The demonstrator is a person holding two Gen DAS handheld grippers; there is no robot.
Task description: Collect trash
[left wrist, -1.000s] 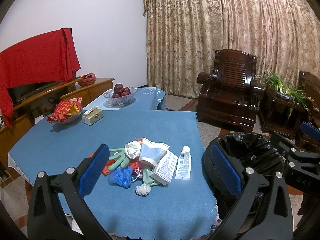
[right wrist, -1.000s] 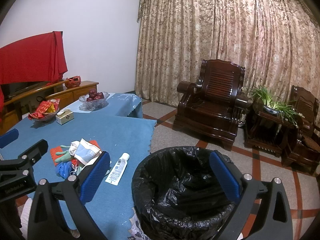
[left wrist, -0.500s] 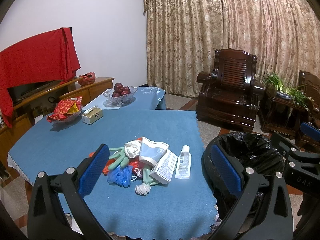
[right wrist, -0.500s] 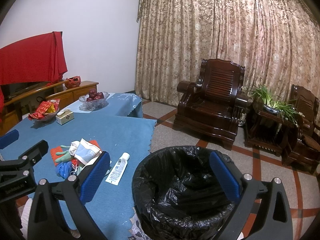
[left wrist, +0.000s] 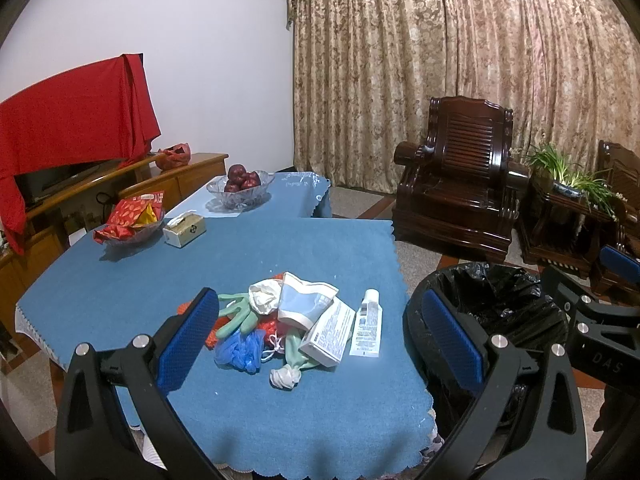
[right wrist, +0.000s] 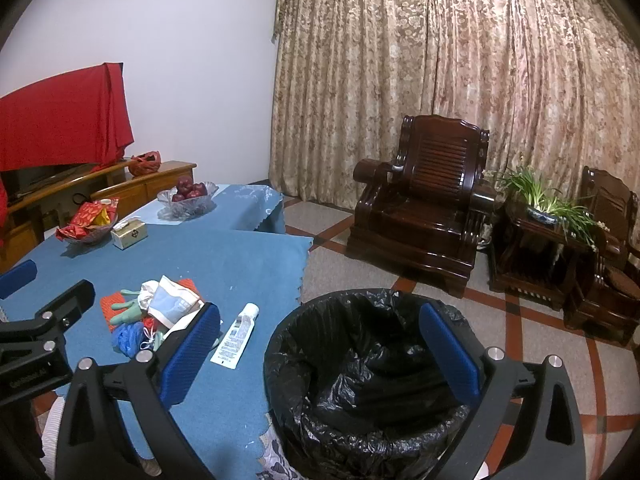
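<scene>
A pile of trash lies on the blue tablecloth [left wrist: 280, 248]: a green glove [left wrist: 238, 316], a crumpled blue bag [left wrist: 240, 350], a white-and-blue pouch [left wrist: 304, 304], a white carton [left wrist: 330, 332] and a white tube [left wrist: 367, 328]. The tube [right wrist: 236, 334] sits nearest the table's right edge. A bin lined with a black bag [right wrist: 360, 372] stands on the floor right of the table. My left gripper [left wrist: 320, 344] hovers open above the pile. My right gripper [right wrist: 320, 350] hangs open over the bin, holding nothing.
At the table's far side stand a snack bowl [left wrist: 130, 226], a small tissue box [left wrist: 185, 230] and a glass bowl of apples [left wrist: 240, 188]. A dark wooden armchair [left wrist: 456, 204] and a plant stand [left wrist: 568, 216] lie beyond the bin. A wooden sideboard [left wrist: 80, 200] runs along the left.
</scene>
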